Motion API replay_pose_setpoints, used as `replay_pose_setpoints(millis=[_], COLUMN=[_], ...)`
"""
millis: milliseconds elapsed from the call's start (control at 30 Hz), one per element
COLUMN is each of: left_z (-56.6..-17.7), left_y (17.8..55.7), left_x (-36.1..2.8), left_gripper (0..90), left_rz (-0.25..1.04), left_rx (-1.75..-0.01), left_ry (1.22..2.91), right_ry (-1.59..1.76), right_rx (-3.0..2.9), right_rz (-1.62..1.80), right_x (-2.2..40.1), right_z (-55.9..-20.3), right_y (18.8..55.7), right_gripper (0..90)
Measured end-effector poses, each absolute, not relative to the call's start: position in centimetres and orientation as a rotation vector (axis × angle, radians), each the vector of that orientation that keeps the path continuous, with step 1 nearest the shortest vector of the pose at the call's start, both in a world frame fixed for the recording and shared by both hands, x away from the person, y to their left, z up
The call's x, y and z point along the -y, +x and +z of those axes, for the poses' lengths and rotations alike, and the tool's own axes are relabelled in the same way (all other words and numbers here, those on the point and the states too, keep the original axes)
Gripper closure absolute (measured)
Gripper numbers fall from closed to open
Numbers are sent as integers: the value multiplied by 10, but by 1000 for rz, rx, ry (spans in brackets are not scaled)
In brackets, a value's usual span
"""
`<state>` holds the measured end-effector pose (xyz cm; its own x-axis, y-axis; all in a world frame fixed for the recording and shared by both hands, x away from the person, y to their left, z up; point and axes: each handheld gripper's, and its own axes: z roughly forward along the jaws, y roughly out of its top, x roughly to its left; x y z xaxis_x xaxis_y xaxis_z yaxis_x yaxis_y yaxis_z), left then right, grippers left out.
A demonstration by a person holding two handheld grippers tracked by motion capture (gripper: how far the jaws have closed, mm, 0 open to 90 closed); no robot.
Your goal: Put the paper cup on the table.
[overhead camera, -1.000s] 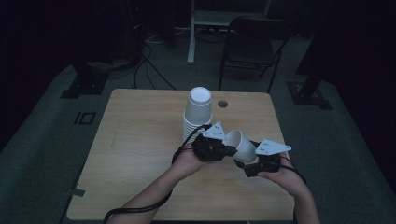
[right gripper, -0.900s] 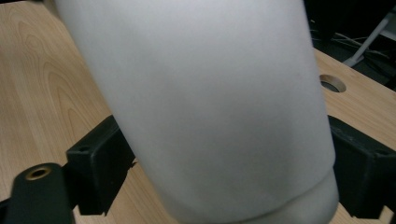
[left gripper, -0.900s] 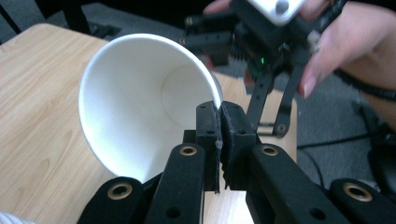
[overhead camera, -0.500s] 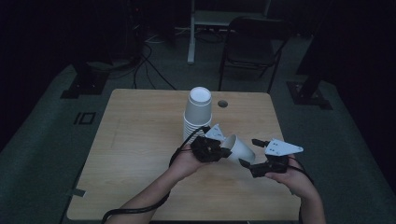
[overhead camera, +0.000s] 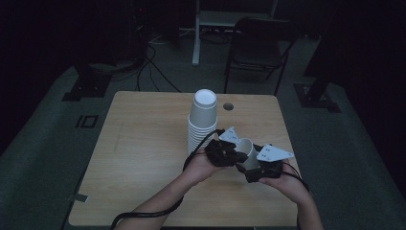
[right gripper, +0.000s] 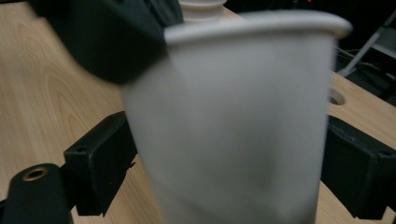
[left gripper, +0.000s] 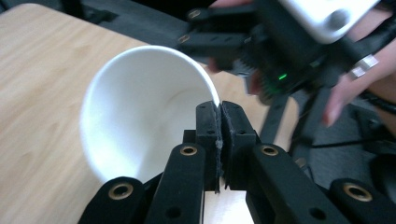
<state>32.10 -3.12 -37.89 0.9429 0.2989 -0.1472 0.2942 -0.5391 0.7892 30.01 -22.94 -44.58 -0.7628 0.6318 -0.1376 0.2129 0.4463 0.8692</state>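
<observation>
Left hand-held gripper [left gripper: 218, 116] clenched on rim of white paper cup [left gripper: 140, 107], cup held tipped above worktop [overhead camera: 143, 143]. Right hand-held gripper [right gripper: 224, 154] straddles cup body, jaws spread either side; contact unclear. Cup stack [overhead camera: 203, 120] just behind.

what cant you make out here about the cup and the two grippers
- Right gripper: in the right gripper view the blurred paper cup stands between its jaws; whether the pads press it cannot be told.
- Cup's base: in the high view the right gripper's body hides it.
- Stack of cups: too small and dim in the high view to count.
- Left gripper: pinches the cup's rim, but its outer pad is hidden behind the wall in the left gripper view.
</observation>
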Motion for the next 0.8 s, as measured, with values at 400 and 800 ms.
replay_pose_setpoints(millis=[400, 800], left_z=[-385, -382], left_y=[325, 312], left_x=[25, -5], left_gripper=[805, 622], left_rz=[9, 97], left_rx=[-432, -489], left_ry=[2107, 1963], right_ry=[808, 977], right_rx=[-2181, -2063], right_rz=[1379, 1374], right_x=[223, 230], right_z=[-460, -474], right_y=[307, 336], right_gripper=[149, 150])
